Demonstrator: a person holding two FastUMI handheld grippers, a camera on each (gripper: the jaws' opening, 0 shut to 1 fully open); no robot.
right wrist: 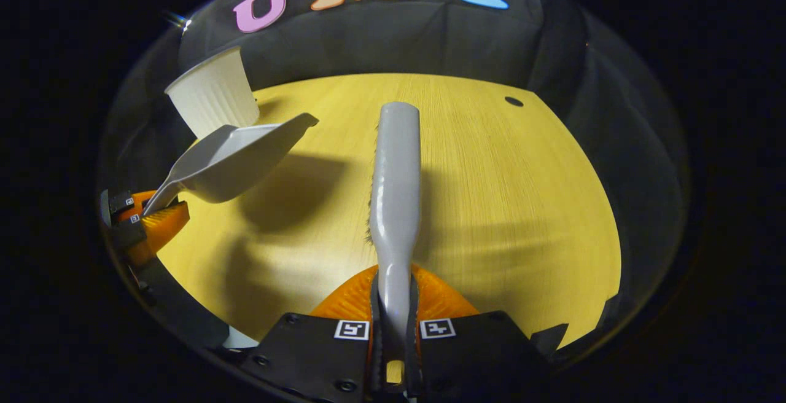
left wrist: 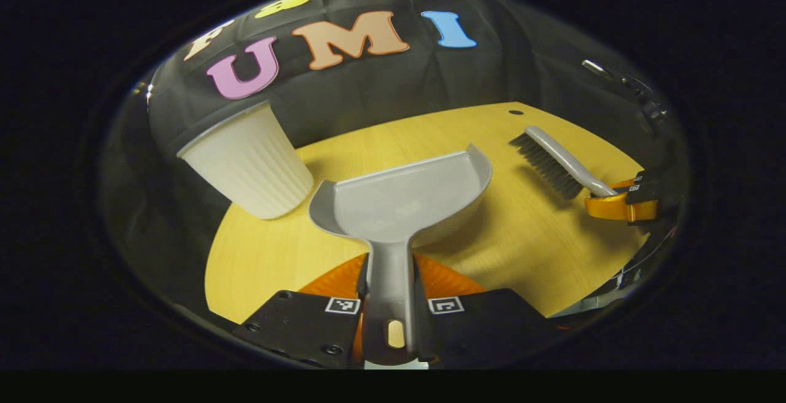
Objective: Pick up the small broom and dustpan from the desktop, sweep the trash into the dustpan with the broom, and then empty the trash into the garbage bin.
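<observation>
Honestly, both grippers are clenched on the handles: left gripper [left wrist: 389,305] on the stiff, light-looking grey plastic dustpan [left wrist: 405,197], right gripper [right wrist: 393,311] on the grey bristle broom [right wrist: 396,188], ribbed white bin [left wrist: 249,160] at ten o'clock.

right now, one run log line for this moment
left hand-held gripper: shut on dustpan | right hand-held gripper: shut on broom | both lifted off desk | bin at rear-left

The right tongs [right wrist: 393,305] clamp the broom [right wrist: 396,182] handle, pointing to twelve o'clock over the worktop [right wrist: 522,206]; the dustpan [right wrist: 236,157] hangs at ten o'clock.
</observation>
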